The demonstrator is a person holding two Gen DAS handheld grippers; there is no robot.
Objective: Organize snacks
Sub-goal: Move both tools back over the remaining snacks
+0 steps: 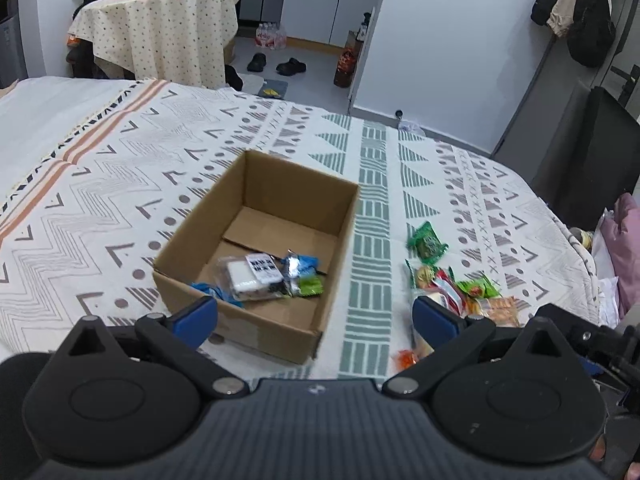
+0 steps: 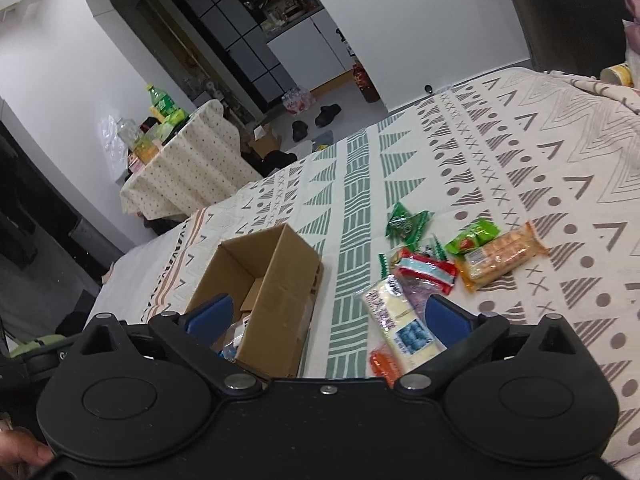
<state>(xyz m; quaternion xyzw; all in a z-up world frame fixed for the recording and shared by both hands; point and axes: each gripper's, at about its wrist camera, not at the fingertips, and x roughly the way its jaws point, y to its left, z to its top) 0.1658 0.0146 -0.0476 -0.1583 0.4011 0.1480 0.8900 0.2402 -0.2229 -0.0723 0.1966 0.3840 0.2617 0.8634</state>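
Observation:
An open cardboard box sits on the patterned bedspread. Inside it lie a clear packet with a white block and black label, a blue wrapper and a small green packet. To its right lies a loose pile of snacks: a green packet, a red packet, an orange cracker pack and a pale yellow bar. My left gripper hovers open above the box's near wall. My right gripper is open, between the box and the pile, with nothing held.
The bedspread stretches far left and back. Beyond the bed stand a small table with a dotted cloth holding bottles, shoes on the floor, and a dark chair at the right. Pink fabric lies by the right edge.

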